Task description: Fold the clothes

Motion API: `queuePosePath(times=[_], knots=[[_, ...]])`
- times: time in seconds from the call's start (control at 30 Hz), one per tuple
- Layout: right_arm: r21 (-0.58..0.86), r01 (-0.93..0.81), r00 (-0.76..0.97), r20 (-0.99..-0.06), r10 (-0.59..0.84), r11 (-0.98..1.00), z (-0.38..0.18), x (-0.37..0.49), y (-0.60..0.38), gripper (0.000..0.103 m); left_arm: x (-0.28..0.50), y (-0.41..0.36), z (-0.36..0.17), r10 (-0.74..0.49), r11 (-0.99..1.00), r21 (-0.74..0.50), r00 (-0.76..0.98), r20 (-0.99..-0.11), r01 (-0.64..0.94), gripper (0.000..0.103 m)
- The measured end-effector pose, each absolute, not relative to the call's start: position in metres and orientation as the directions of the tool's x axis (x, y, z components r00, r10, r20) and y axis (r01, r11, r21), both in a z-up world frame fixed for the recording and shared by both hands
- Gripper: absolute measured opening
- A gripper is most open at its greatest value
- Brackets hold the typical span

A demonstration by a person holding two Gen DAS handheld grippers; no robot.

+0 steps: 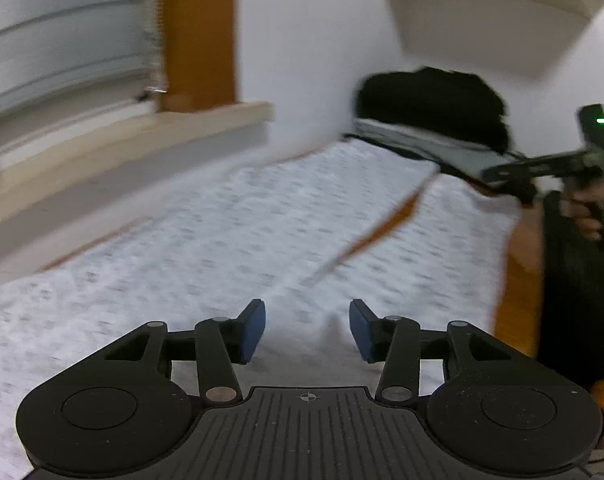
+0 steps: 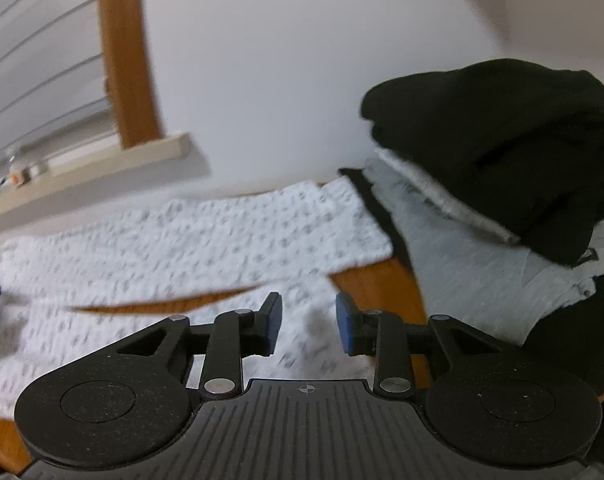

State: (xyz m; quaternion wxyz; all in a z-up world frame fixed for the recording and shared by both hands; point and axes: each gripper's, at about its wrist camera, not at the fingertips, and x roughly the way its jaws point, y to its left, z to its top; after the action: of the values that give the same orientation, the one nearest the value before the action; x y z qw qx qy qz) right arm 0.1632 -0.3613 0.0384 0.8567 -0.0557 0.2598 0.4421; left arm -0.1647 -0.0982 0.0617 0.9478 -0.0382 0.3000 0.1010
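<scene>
White patterned garment [image 1: 230, 232] lies limp and light on the tabletop [image 2: 382, 280] — best pinched at a hem corner; both tongs — left [image 1: 307, 330], right [image 2: 308, 324] — spread, holding nothing.

No readable text, label or number anywhere.

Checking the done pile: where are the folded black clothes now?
In both wrist views the folded black clothes sit upper right against the white wall, atop a grey garment.
</scene>
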Motion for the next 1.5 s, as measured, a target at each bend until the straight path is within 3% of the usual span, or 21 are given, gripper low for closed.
queuePosePath(times=[0.2,0.33,0.4,0.47,0.5,0.73,0.9,0.93,0.97,1.03,1.13,1.27,1.33,1.4,1.43,1.47,1.5], knots=[[0.073,-0.808,0.472,-0.513,0.717,0.584,0.028,0.139,-0.372,0.049,-0.156,-0.142,0.056,0.021,0.999,-0.022,0.791,-0.611,-0.044,0.052],[0.087,-0.792,0.480,-0.524,0.704,0.605,0.020,0.141,-0.382,0.055,-0.147,-0.150,0.043,0.016,1.000,-0.008,0.766,-0.643,-0.027,0.052],[0.108,-0.790,0.468,-0.530,0.707,0.604,0.016,0.144,-0.385,0.057,-0.145,-0.149,0.040,0.020,1.000,-0.002,0.759,-0.651,-0.027,0.041],[0.114,-0.794,0.458,-0.535,0.710,0.597,0.013,0.145,-0.385,0.057,-0.144,-0.145,0.040,-0.001,1.000,-0.019,0.758,-0.653,-0.014,0.007],[0.116,-0.796,0.453,-0.537,0.712,0.594,0.012,0.145,-0.384,0.057,-0.143,-0.140,0.042,-0.022,0.999,-0.046,0.758,-0.652,-0.010,0.001],[0.109,-0.815,0.432,-0.542,0.721,0.570,0.011,0.145,-0.378,0.061,-0.150,-0.104,0.079,0.055,0.991,-0.073,0.837,-0.545,-0.113,0.001],[0.126,-0.814,0.423,-0.541,0.727,0.568,0.010,0.153,-0.371,0.059,-0.148,-0.084,0.082,0.087,0.984,-0.085,0.833,-0.547,-0.159,0.001],[0.139,-0.812,0.418,-0.537,0.732,0.566,0.010,0.155,-0.370,0.052,-0.147,-0.081,0.080,0.097,0.982,-0.086,0.830,-0.550,-0.171,0.001],[0.157,-0.811,0.411,-0.533,0.740,0.563,0.010,0.157,-0.369,0.035,-0.146,-0.077,0.078,0.103,0.979,-0.089,0.826,-0.554,-0.181,0.001],[0.190,-0.810,0.395,-0.523,0.756,0.555,0.012,0.161,-0.367,0.013,-0.145,-0.070,0.075,0.111,0.976,-0.095,0.820,-0.562,-0.197,0.003],[0.198,-0.799,0.418,-0.497,0.761,0.568,0.016,0.161,-0.365,0.010,-0.147,-0.060,0.068,0.140,0.968,-0.089,0.800,-0.583,-0.234,0.003],[0.186,-0.801,0.420,-0.503,0.755,0.569,0.019,0.156,-0.361,0.019,-0.168,-0.058,0.066,0.201,0.955,-0.063,0.788,-0.582,-0.289,0.014],[0.165,-0.814,0.414,-0.508,0.756,0.557,0.020,0.150,-0.359,0.025,-0.186,-0.063,0.068,0.229,0.950,-0.048,0.790,-0.569,-0.310,0.015],[0.142,-0.826,0.410,-0.512,0.755,0.545,0.020,0.143,-0.358,0.034,-0.203,-0.071,0.069,0.230,0.948,-0.057,0.795,-0.561,-0.314,0.015],[0.125,-0.830,0.413,-0.516,0.750,0.543,0.019,0.140,-0.357,0.046,-0.211,-0.076,0.069,0.228,0.948,-0.059,0.797,-0.559,-0.312,0.015],[0.112,-0.829,0.421,-0.520,0.743,0.548,0.018,0.139,-0.357,0.055,-0.218,-0.082,0.067,0.229,0.949,-0.053,0.795,-0.562,-0.310,0.020],[0.101,-0.826,0.429,-0.525,0.735,0.554,0.015,0.138,-0.357,0.057,-0.225,-0.088,0.065,0.238,0.949,-0.039,0.790,-0.566,-0.314,0.027]])
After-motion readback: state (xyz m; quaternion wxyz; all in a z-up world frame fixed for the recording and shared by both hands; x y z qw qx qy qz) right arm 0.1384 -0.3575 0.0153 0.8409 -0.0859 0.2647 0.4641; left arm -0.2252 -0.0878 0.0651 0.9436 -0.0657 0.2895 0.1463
